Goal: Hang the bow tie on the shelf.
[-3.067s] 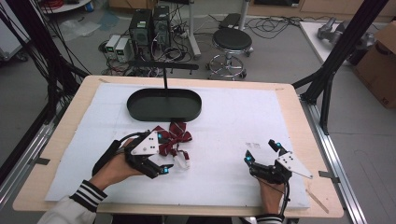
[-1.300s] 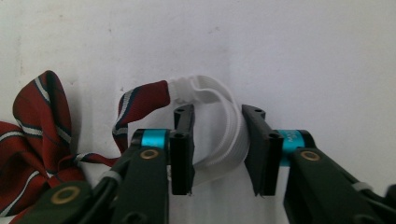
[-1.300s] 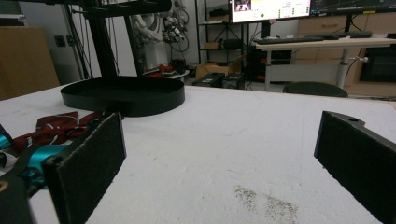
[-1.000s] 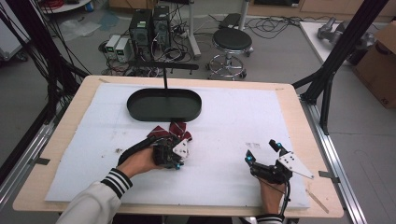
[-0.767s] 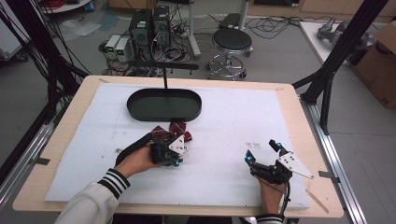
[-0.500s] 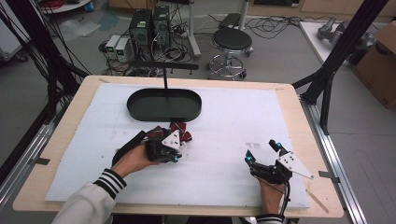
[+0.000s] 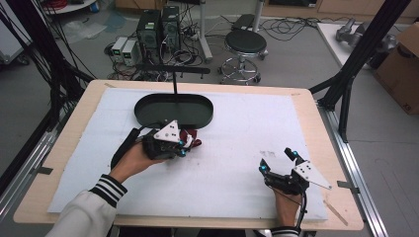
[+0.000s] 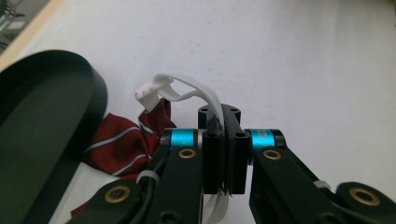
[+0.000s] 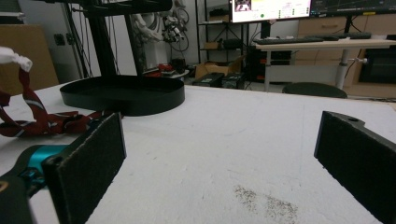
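L gripper [image 7: 182, 148] just below the black tray [image 7: 174, 109], jaws closed tight on a white strap [image 8: 205, 95]. Strap loops up out of the jaws to a white clip [image 8: 148, 93] and joins a red striped tie [image 8: 123, 142]. Tie lies on the white mat [image 7: 237, 133], touching the tray's near wall. R gripper [image 7: 277, 160] near the table's [image 7: 74, 116] front R corner, well apart from tie, resting on mat w/ jaws wide open, nothing between them. Grey smudge [image 9: 268, 200] on mat just ahead of R jaws.
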The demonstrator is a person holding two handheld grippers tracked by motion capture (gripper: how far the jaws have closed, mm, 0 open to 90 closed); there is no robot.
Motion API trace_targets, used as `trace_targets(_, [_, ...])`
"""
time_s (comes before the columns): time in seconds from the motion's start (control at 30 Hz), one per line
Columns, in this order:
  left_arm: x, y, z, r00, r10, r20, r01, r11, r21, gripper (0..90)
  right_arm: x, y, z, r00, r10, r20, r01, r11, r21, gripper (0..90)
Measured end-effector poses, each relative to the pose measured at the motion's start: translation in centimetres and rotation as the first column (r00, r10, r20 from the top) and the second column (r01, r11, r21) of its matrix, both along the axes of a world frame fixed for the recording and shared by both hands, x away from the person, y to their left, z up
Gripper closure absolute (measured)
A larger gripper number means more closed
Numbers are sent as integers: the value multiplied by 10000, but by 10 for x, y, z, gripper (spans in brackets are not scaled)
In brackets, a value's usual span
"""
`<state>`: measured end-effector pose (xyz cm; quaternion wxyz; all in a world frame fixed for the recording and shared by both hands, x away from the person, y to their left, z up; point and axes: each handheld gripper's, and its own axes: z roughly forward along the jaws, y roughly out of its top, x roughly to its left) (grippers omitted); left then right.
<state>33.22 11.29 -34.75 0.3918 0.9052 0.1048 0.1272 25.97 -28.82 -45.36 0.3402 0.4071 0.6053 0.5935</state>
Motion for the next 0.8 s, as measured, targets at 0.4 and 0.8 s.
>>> trace_targets(0.4, [7,16,26,9957,874,310,-823,9871,-1376,874,0,0,0,10000,4,-12,-4,10000,8,10])
trace_targets(0.8, [23,26,67,9812,1664,974,-1361,9555,-2617,874,0,0,0,10000,-2,-1,2,10000,70,10])
